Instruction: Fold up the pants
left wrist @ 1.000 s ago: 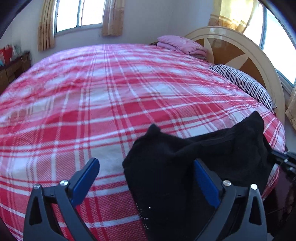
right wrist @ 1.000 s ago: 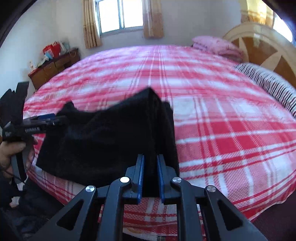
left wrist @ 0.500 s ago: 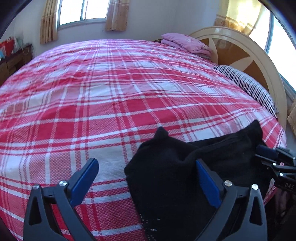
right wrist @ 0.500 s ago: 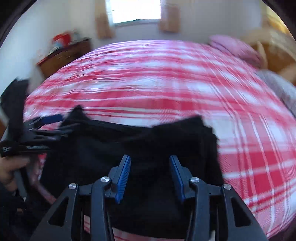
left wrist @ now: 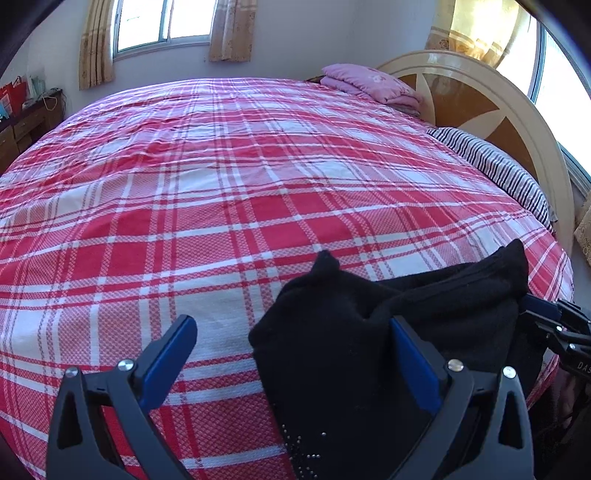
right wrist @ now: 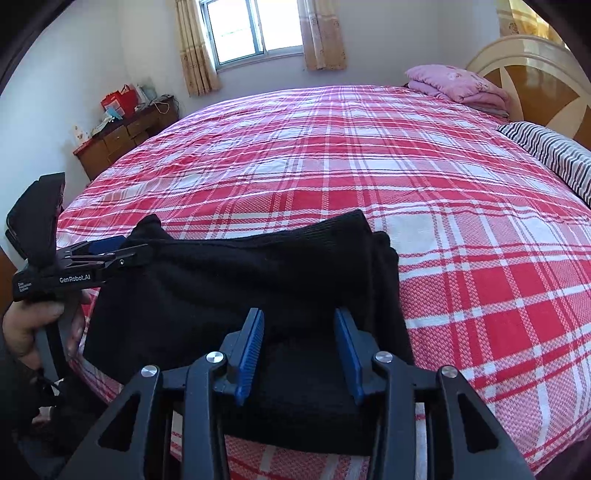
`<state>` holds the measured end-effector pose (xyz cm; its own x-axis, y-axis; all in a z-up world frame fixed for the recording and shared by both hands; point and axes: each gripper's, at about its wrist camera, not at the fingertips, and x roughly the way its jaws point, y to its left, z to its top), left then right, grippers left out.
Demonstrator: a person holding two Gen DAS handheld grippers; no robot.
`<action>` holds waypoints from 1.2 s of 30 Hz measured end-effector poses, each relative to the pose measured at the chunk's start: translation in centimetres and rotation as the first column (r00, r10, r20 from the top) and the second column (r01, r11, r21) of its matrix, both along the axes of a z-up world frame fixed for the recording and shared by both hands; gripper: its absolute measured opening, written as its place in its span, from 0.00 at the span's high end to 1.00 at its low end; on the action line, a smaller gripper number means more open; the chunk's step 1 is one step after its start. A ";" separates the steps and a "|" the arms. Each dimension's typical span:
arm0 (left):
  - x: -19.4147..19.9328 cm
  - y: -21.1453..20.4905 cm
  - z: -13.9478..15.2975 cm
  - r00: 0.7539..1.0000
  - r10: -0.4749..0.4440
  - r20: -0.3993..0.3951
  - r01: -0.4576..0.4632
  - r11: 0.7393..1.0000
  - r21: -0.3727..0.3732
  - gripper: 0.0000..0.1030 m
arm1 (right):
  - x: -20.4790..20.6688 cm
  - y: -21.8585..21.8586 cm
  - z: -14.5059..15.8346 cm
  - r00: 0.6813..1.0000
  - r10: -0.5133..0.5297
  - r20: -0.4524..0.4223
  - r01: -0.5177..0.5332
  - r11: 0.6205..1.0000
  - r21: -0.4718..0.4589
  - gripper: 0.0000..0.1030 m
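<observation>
- Lying folded near the bed's (right wrist: 424, 177) front edge, the black pants (right wrist: 258, 273) are spread on the red and white plaid sheet (left wrist: 221, 206).
- In the left wrist view, the left tongs (left wrist: 293, 354) are seen spread wide, with one blue pad over the bare sheet and the other over the black cloth; nothing is gripped between them.
- In the right wrist view, the right tongs (right wrist: 301, 347) are held partly open above the near part of the pants, and no cloth is pinched between the pads.
- The left tongs are seen from the side in the right wrist view at the left end of the pants, held by a hand (right wrist: 29, 328); whether they touch the cloth there cannot be told.
- A pink folded quilt (right wrist: 458, 86) and a striped pillow (right wrist: 550, 155) are placed by the headboard (left wrist: 480, 107).
- A wooden dresser (right wrist: 125, 136) is set against the far wall beside the curtained window (right wrist: 255, 29).
</observation>
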<state>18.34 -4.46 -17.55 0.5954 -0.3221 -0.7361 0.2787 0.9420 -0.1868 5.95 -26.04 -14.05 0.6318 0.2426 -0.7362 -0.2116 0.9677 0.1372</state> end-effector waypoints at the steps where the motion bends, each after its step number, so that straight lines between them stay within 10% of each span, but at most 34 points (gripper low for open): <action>1: 0.0 0.1 -0.1 1.000 0.001 -0.004 -0.001 1.000 -0.003 0.00 | -0.3 -0.1 0.1 1.000 0.000 0.004 0.000 1.000 0.005 0.60; 15: -1.5 0.4 0.6 1.000 0.005 0.001 -0.005 1.000 0.007 0.00 | -1.6 -0.8 1.5 0.997 -0.030 0.066 0.030 1.000 0.006 0.58; 19: -2.7 0.4 0.4 1.000 -0.010 0.005 0.010 1.000 0.002 0.00 | -2.2 -1.8 2.8 0.990 -0.066 0.124 0.064 0.998 0.021 0.42; 36: -4.7 -0.6 0.3 0.999 -0.026 0.019 0.025 0.999 0.048 0.00 | -0.7 -3.4 -0.7 0.993 -0.121 -0.013 0.121 0.992 -0.030 0.32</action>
<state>13.68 -5.10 -17.21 0.6017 -0.3021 -0.7393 0.3059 0.9423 -0.1361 5.27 -29.46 -14.73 0.6445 0.1429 -0.7511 -0.0908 0.9897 0.1104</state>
